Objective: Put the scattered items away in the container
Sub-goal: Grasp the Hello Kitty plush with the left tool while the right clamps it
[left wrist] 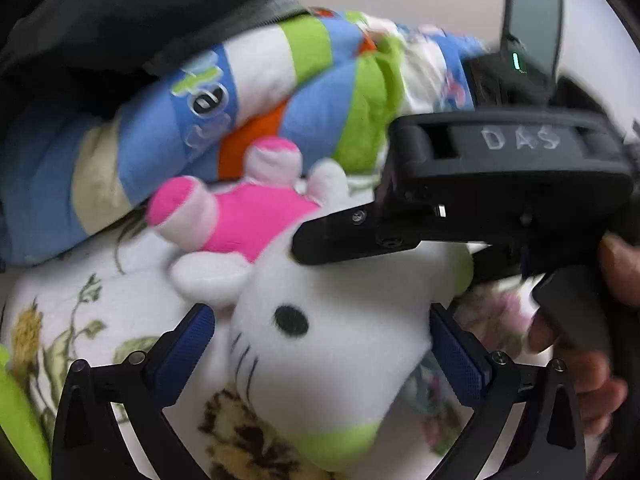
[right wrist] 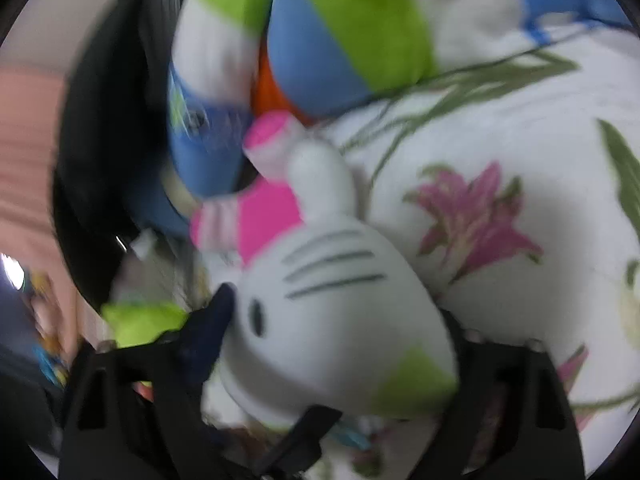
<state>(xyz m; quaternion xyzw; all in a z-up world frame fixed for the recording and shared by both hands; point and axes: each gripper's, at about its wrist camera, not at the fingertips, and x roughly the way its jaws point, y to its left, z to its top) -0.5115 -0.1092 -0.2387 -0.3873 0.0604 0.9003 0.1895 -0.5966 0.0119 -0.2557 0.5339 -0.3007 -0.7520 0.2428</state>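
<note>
A white cat plush (left wrist: 332, 344) with a pink body and green ear patches lies on a flowered blanket (left wrist: 60, 320). My left gripper (left wrist: 320, 352) is open, its blue pads on either side of the plush's head without pressing it. My right gripper (right wrist: 336, 328) is shut on the plush's head (right wrist: 328, 308); its black body shows in the left wrist view (left wrist: 500, 184), one finger tip resting on the head. A large striped blue, green and white plush (left wrist: 248, 92) lies just beyond, partly inside a black bag (left wrist: 100, 32).
The black bag's strap (left wrist: 240, 20) crosses the striped plush. A lime-green item (right wrist: 140, 324) lies at the left of the right wrist view. The person's hand (left wrist: 592, 360) holds the right gripper. The flowered blanket (right wrist: 500, 208) fills the right side.
</note>
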